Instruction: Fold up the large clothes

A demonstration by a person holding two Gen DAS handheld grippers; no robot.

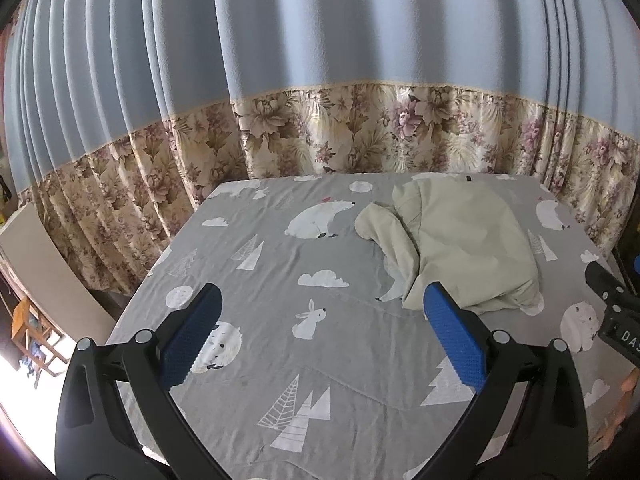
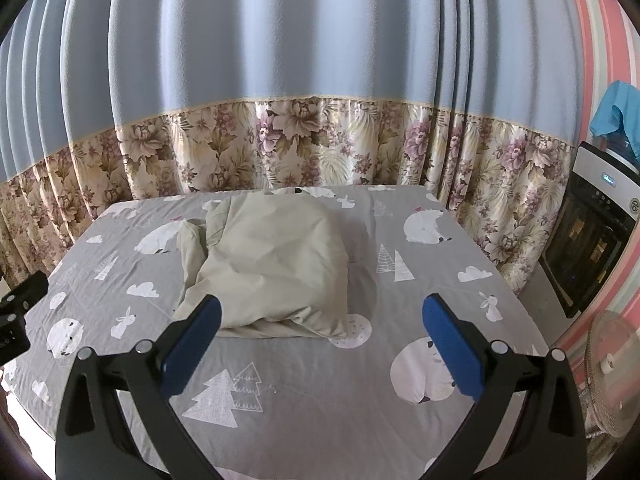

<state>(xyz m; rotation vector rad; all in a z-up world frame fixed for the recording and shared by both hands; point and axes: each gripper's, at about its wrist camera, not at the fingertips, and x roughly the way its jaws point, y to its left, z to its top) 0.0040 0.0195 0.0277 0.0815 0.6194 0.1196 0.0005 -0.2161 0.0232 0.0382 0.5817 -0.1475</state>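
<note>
A pale beige garment [image 2: 272,264] is seen lying in a loose heap on a bed [image 2: 320,400] covered by a grey sheet printed with bears, rabbits and trees; the heap is roughly gathered rather than squared, with a rumpled flap [image 1: 380,224] thrown out on its left side and a bunched lower edge turned toward the cameras; behind the garment, floral-hemmed blue curtains [image 2: 280,80] are drawn along the far edge of the bed. The left gripper [image 1: 322,334] is held above bare sheet, near the garment's lower left corner, its jaws spread wide and nothing between them; the right gripper [image 2: 320,340] is held just short of the garment's near edge, its jaws likewise spread and empty; the garment is touched by neither. The scene is judged to fit two stages alike: a crumpled garment awaiting spreading and folding, or a garment roughly doubled over and just released; which of the two applies cannot be settled from these views. Whatever grasp is made next, a single layer or edge would have to be told apart from the bunched folds, and the soft cloth can be expected to sag and drag on the sheet; a fan [image 2: 612,372] and an appliance [image 2: 592,232] are seen to the garment's right, beyond the bed.
</note>
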